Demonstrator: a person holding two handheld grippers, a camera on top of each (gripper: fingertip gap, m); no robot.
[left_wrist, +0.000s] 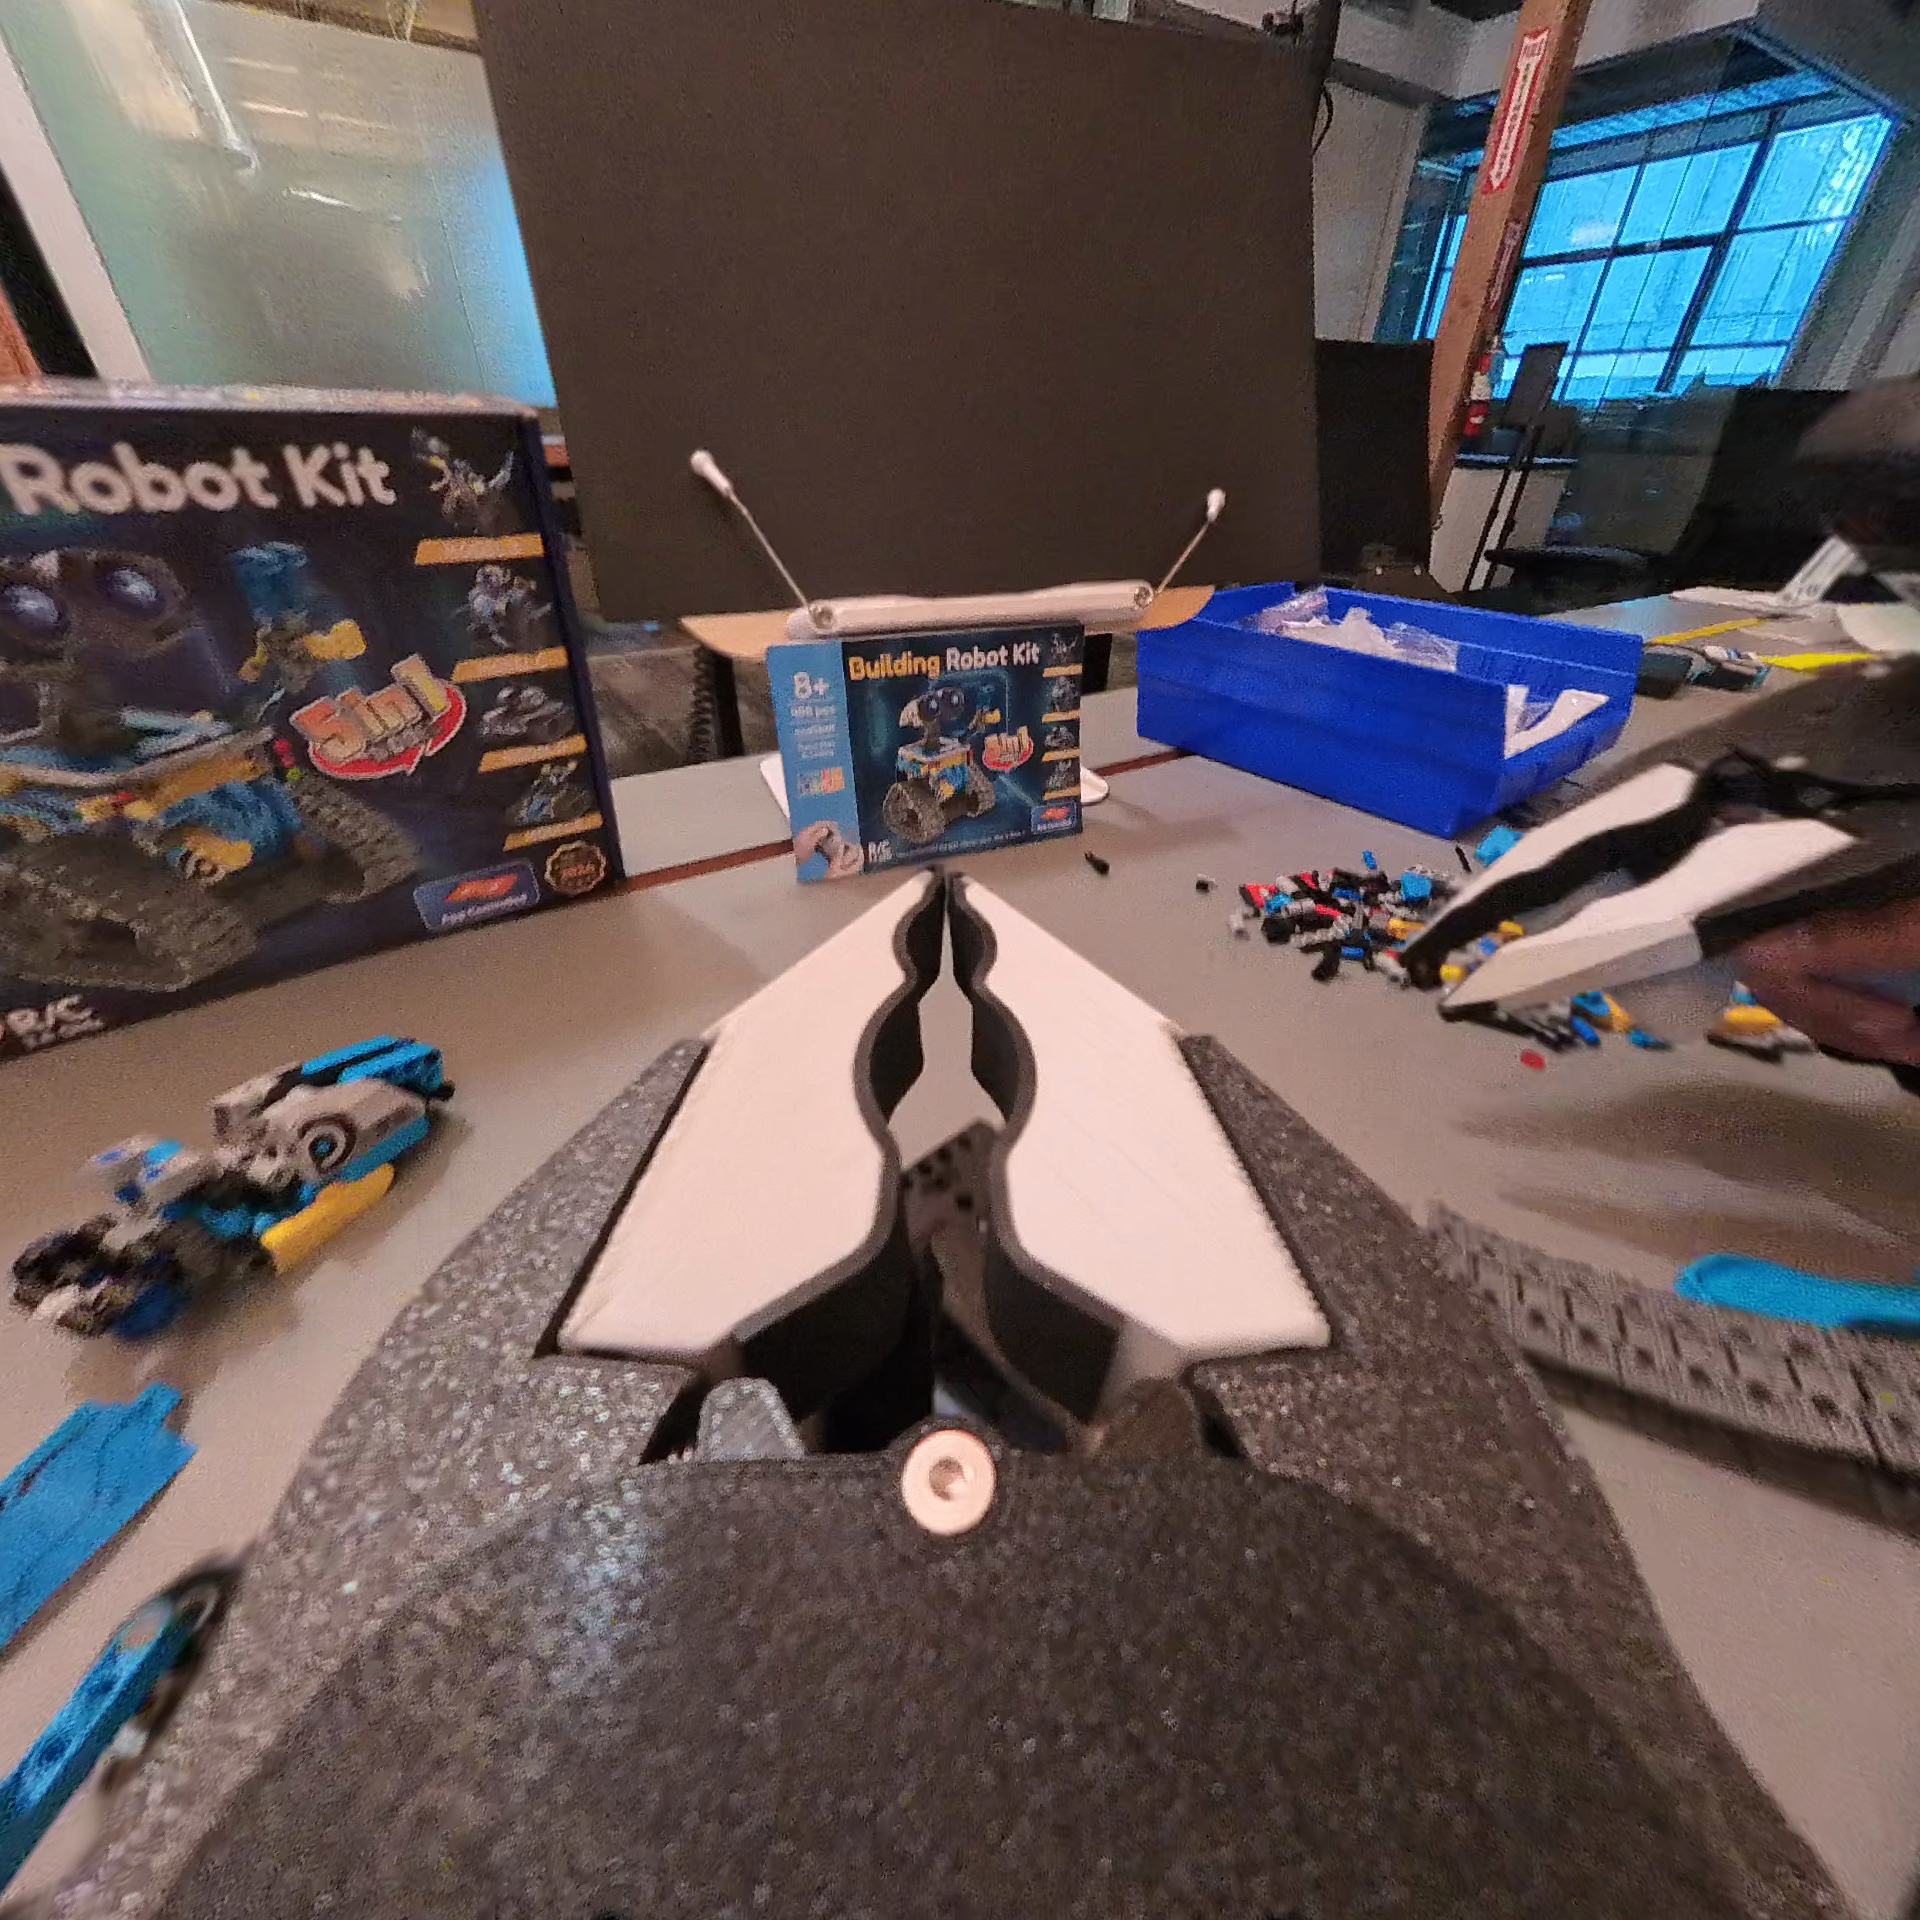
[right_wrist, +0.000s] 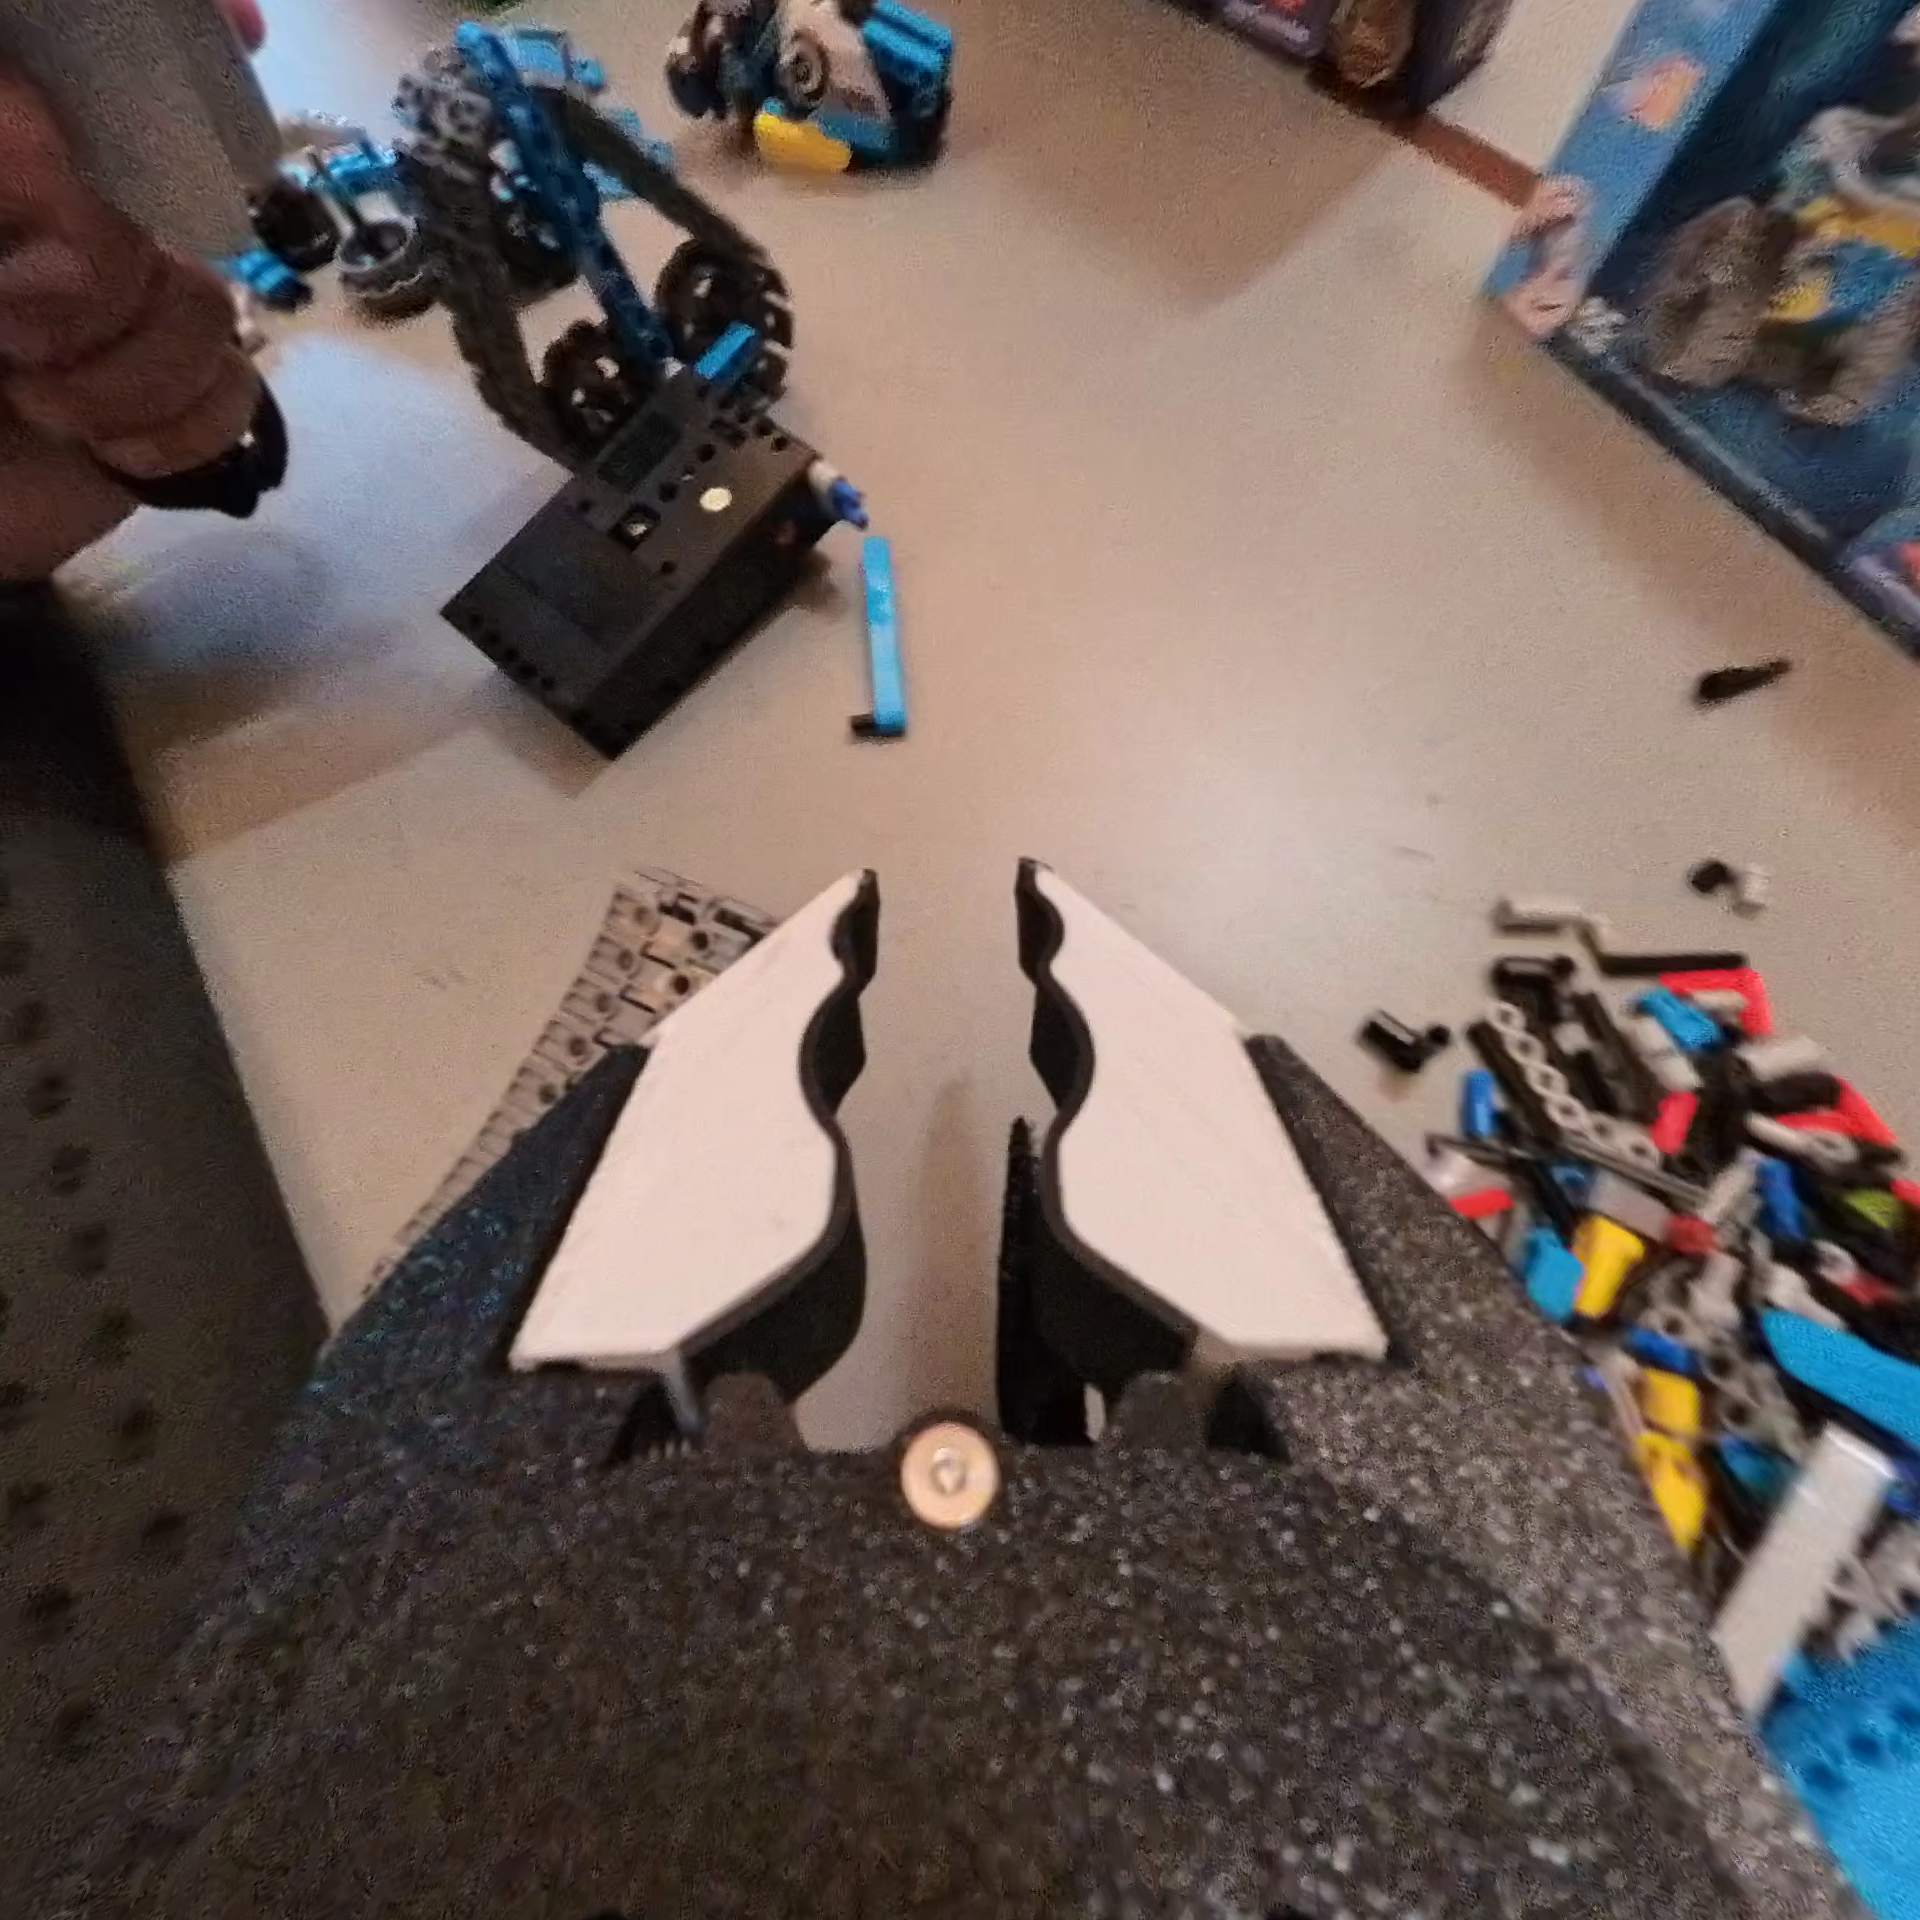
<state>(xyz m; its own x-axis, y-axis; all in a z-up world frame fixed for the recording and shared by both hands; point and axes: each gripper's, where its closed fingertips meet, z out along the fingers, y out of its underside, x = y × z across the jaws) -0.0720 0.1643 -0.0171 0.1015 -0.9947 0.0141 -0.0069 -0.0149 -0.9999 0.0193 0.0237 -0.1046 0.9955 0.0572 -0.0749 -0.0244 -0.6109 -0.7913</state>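
My left gripper (left_wrist: 945, 883) is shut, its fingertips pressed together, and it hovers over the grey table (left_wrist: 1143, 987). A dark perforated part (left_wrist: 951, 1179) shows below, through the gap between its fingers. My right gripper (right_wrist: 945, 883) is open with only bare table between its fingers. In the left wrist view the right gripper (left_wrist: 1439, 987) has its tips low at the edge of a pile of small coloured building pieces (left_wrist: 1340, 914). That pile lies just right of it in its own view (right_wrist: 1662, 1143). A grey track strip (right_wrist: 644, 966) lies under its left finger.
A black block with a blue frame and track (right_wrist: 634, 582), a loose blue beam (right_wrist: 881, 634) and a black pin (right_wrist: 1740, 681) lie ahead. A part-built blue and yellow model (left_wrist: 260, 1164), a large kit box (left_wrist: 260, 675), a small kit box (left_wrist: 935, 748) and a blue bin (left_wrist: 1371, 707) stand around.
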